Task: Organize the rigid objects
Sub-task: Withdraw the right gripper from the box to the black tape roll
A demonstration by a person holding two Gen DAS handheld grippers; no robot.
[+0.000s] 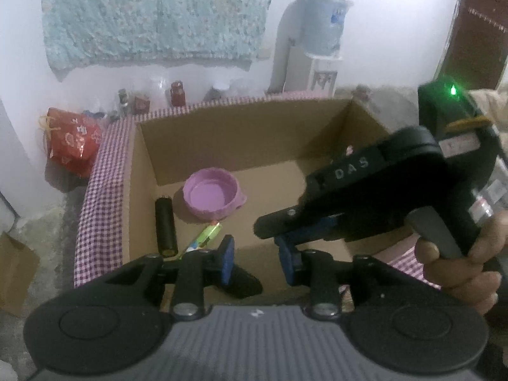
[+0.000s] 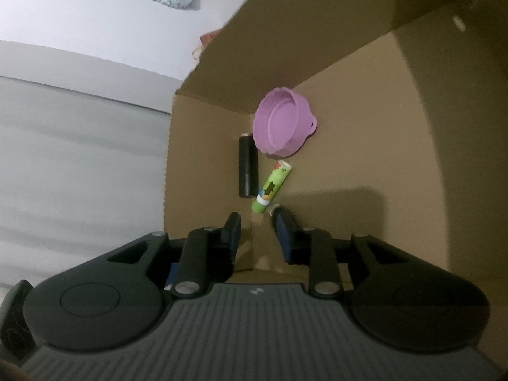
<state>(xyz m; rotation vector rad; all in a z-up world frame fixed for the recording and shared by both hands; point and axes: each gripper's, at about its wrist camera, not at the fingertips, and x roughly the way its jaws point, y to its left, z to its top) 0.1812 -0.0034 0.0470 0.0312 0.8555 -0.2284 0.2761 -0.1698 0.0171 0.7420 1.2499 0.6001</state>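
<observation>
An open cardboard box [image 1: 222, 133] holds a purple bowl [image 1: 212, 195], a black cylinder [image 1: 165, 226] and a green tube [image 1: 204, 236] lying side by side on its floor. My left gripper [image 1: 255, 262] is open and empty above the box's near edge. My right gripper [image 1: 279, 227] reaches in from the right over the box. In the right wrist view it [image 2: 254, 227] is open and empty just above the box floor, close to the green tube [image 2: 270, 186], the black cylinder [image 2: 248, 167] and the purple bowl [image 2: 283, 123].
The box sits on a purple checked cloth [image 1: 101, 190]. A red bag [image 1: 73, 141] and small jars [image 1: 177, 93] stand at the back left. A water dispenser [image 1: 320, 41] stands by the far wall. The box walls [image 2: 285, 47] rise around the right gripper.
</observation>
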